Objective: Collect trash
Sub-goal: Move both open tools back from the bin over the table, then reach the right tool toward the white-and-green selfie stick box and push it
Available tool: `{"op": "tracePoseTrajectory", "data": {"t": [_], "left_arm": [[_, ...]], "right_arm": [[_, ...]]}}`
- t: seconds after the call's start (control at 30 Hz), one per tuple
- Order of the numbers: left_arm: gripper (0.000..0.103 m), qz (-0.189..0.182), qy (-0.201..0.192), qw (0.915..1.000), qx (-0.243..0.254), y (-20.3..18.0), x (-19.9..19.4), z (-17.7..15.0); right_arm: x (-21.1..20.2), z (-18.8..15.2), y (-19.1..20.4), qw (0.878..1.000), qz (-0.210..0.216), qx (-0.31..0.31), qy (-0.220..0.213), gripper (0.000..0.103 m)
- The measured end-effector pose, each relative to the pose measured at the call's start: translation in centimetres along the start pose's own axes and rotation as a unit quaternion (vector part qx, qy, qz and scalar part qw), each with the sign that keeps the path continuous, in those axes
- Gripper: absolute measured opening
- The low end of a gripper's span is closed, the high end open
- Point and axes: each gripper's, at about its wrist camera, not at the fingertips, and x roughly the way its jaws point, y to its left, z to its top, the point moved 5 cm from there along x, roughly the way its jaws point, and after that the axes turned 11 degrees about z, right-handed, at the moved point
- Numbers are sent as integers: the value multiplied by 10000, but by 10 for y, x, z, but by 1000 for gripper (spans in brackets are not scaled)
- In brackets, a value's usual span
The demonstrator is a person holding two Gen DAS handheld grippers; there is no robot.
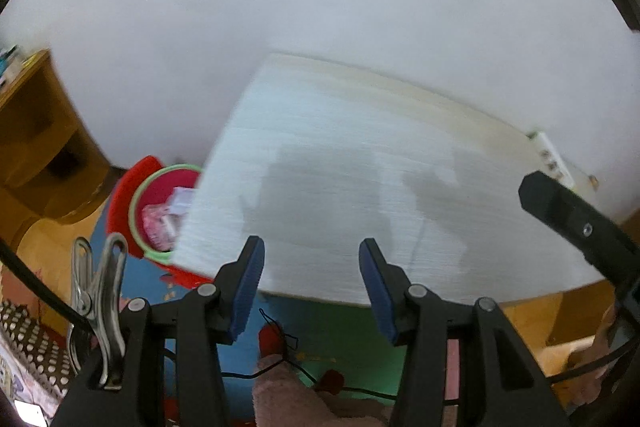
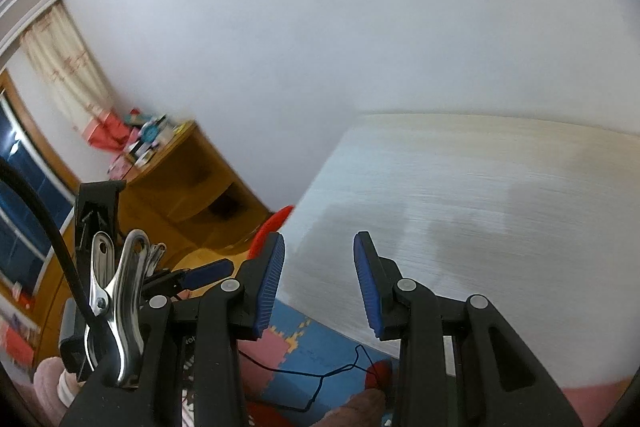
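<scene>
Trash (image 1: 164,217) in red bin (image 1: 120,203) (left wrist view only), table (image 1: 340,163)

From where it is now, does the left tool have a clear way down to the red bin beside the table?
Probably yes: the left tool is open and empty, and the red bin with the green rim sits open-topped, partly tucked behind the white table's edge.

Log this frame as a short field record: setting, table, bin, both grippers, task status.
setting: room with a white wall, a wooden cabinet and coloured foam floor mats
table: pale wood-grain tabletop; nothing visible on its surface apart from a blurred item at its far right edge
bin: red trash bin with a green rim, on the floor left of the table, holding crumpled wrappers
left gripper: fingers apart, nothing between them
right gripper: fingers apart, nothing between them
task status: trash sits in the bin; both views are motion-blurred
</scene>
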Motion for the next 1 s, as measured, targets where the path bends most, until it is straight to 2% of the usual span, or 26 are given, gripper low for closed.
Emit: {"op": "tracePoseTrajectory", "data": {"t": [0.23, 0.4, 0.7, 1.0], "left_arm": [[52, -422, -100, 9972, 613, -78, -17, 9], [52, -716, -166, 9922, 1003, -116, -25, 14], [52, -1256, -148, 9778, 1669, -188, -28, 29], [52, -1642, -179, 9594, 2286, -249, -21, 55]], "right_arm": [[-68, -5, -41, 9966, -512, 433, -475, 37], [-104, -10, -66, 9907, -883, 719, -741, 37], [-152, -19, -110, 9738, -1560, 1250, -1083, 37], [-166, -20, -139, 9505, -2112, 1767, -1438, 37]]}}
